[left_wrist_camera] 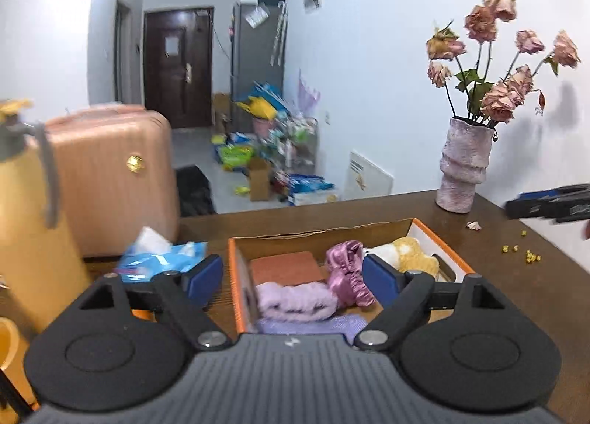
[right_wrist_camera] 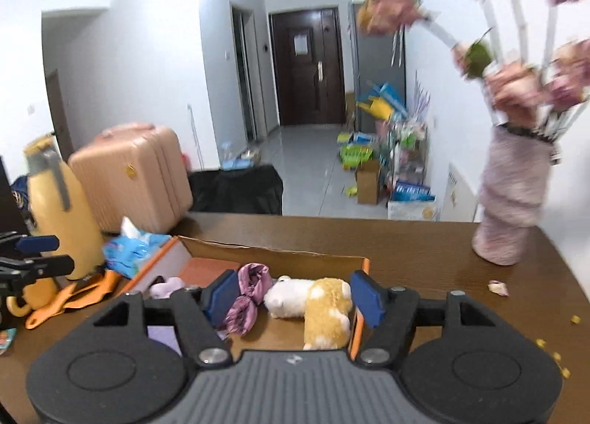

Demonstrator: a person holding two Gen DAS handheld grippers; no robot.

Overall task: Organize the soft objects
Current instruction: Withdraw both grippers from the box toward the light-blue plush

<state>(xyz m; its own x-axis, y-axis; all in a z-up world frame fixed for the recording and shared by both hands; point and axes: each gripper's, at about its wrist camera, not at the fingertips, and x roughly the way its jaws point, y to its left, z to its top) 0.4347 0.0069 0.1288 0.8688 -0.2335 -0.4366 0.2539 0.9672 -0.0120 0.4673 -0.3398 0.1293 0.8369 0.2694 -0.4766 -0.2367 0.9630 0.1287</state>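
Note:
An orange-edged cardboard box (left_wrist_camera: 234,276) lies open on the brown table. Inside it are a fluffy lilac cloth (left_wrist_camera: 295,300), a pink satin cloth (left_wrist_camera: 346,269), a white and yellow plush toy (left_wrist_camera: 409,254) and an orange-brown folded piece (left_wrist_camera: 285,267). My left gripper (left_wrist_camera: 293,276) hovers open above the box's near left part, with nothing between its blue pads. In the right wrist view my right gripper (right_wrist_camera: 293,298) stands open over the plush toy (right_wrist_camera: 313,302) and the satin cloth (right_wrist_camera: 247,295), not pressing on either. Each gripper shows at the edge of the other's view.
A pale pink vase of dried roses (left_wrist_camera: 464,166) stands at the table's far right, with petal crumbs (left_wrist_camera: 527,256) near it. Left of the box lie a blue tissue pack (left_wrist_camera: 158,258) and a yellow jug (left_wrist_camera: 29,221). A pink suitcase (left_wrist_camera: 114,173) stands behind the table.

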